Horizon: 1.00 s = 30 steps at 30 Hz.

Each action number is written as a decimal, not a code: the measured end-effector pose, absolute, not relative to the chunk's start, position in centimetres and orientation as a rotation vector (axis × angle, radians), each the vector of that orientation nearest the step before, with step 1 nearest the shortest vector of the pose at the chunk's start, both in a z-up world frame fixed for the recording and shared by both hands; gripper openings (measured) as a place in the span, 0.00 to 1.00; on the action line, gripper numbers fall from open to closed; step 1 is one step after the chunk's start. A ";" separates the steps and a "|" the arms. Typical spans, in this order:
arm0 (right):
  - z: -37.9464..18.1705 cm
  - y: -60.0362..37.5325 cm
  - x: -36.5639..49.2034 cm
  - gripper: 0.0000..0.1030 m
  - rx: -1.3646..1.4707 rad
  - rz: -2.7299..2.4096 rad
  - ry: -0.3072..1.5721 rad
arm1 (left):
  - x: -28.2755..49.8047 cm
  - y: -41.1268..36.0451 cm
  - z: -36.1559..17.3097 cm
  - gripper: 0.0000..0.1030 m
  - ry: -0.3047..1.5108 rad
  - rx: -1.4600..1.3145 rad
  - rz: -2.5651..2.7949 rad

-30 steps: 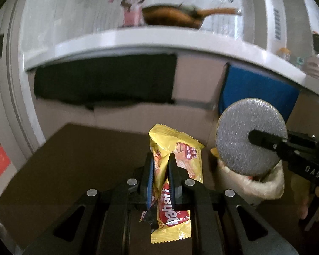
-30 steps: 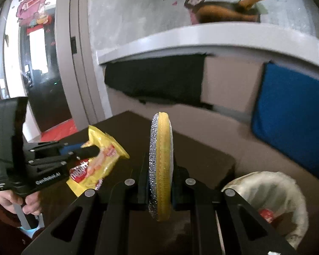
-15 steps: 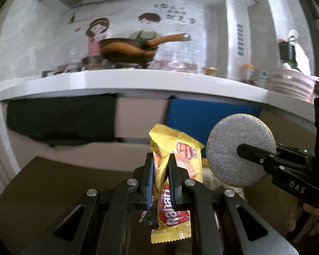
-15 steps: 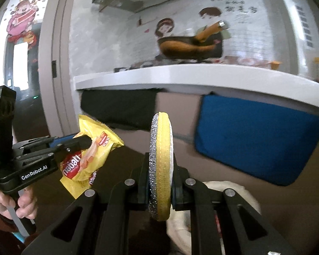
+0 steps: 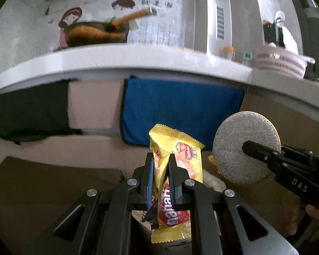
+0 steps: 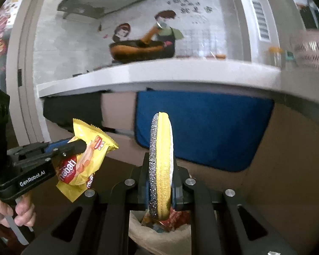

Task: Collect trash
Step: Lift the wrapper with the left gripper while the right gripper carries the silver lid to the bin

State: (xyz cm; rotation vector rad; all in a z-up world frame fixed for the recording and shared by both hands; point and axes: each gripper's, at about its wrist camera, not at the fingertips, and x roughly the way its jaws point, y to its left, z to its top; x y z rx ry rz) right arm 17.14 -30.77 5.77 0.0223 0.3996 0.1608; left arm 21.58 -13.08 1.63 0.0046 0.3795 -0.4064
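both loads now carried over the lined trash bin (image 6: 159,231), previously off at 4 o'clock. left gripper (image 5: 160,170) fingers clenched on yellow wrapper (image 5: 176,159); right gripper (image 6: 160,170) fingers clenched on round scouring pad (image 6: 161,165). drop judged next.

wrapper: your yellow snack wrapper (image 5: 177,165) with red branding hangs upright and crumpled, pinched mid-body, left of the sponge | sponge: your round scouring sponge (image 6: 161,167), glittery grey face, yellow core, stands on edge, clamped | bin: white-lined trash bin (image 6: 159,233) sits right below the sponge, coloured wrappers inside
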 end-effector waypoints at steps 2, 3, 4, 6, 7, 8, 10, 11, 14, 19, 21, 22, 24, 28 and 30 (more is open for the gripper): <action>4.4 -31.3 18.0 0.14 0.039 0.157 0.425 | 22.9 -13.6 0.2 0.12 0.417 0.003 -0.403; 3.7 -31.6 18.5 0.14 0.049 0.155 0.442 | 23.3 -13.8 -0.4 0.12 0.432 0.002 -0.402; 2.8 -31.8 19.2 0.14 0.062 0.155 0.463 | 24.0 -13.9 -1.2 0.12 0.455 -0.002 -0.400; 1.4 -32.3 20.2 0.14 0.087 0.158 0.497 | 25.0 -14.1 -2.2 0.12 0.485 -0.007 -0.394; 0.6 -32.5 20.8 0.14 0.099 0.159 0.515 | 25.4 -14.1 -2.7 0.12 0.498 -0.009 -0.391; -0.1 -32.6 21.4 0.14 0.105 0.159 0.531 | 25.8 -14.1 -3.1 0.12 0.508 -0.010 -0.389; -1.2 -32.6 22.1 0.14 0.109 0.156 0.551 | 26.4 -14.2 -3.9 0.12 0.524 -0.007 -0.386; -1.5 -32.7 22.3 0.14 0.111 0.156 0.557 | 26.6 -14.4 -4.3 0.12 0.532 -0.004 -0.387; -2.8 -32.8 23.2 0.14 0.116 0.149 0.575 | 27.3 -14.7 -5.2 0.12 0.548 0.001 -0.389; -4.2 -33.2 24.2 0.14 0.132 0.147 0.599 | 28.8 -15.2 -6.5 0.12 0.588 -0.003 -0.395; -4.7 -33.3 24.6 0.14 0.135 0.145 0.609 | 29.4 -15.4 -7.1 0.12 0.613 -0.014 -0.405; -5.0 -33.4 24.7 0.14 0.135 0.143 0.613 | 29.7 -15.5 -7.3 0.12 0.618 -0.014 -0.408; -5.6 -33.6 25.2 0.14 0.141 0.142 0.629 | 30.1 -15.8 -7.7 0.12 0.624 -0.008 -0.412; -6.8 -34.2 26.6 0.14 0.168 0.145 0.663 | 31.5 -15.9 -8.2 0.12 0.652 -0.019 -0.430; -7.4 -34.5 27.2 0.15 0.185 0.151 0.680 | 32.2 -15.9 -8.6 0.12 0.676 -0.032 -0.441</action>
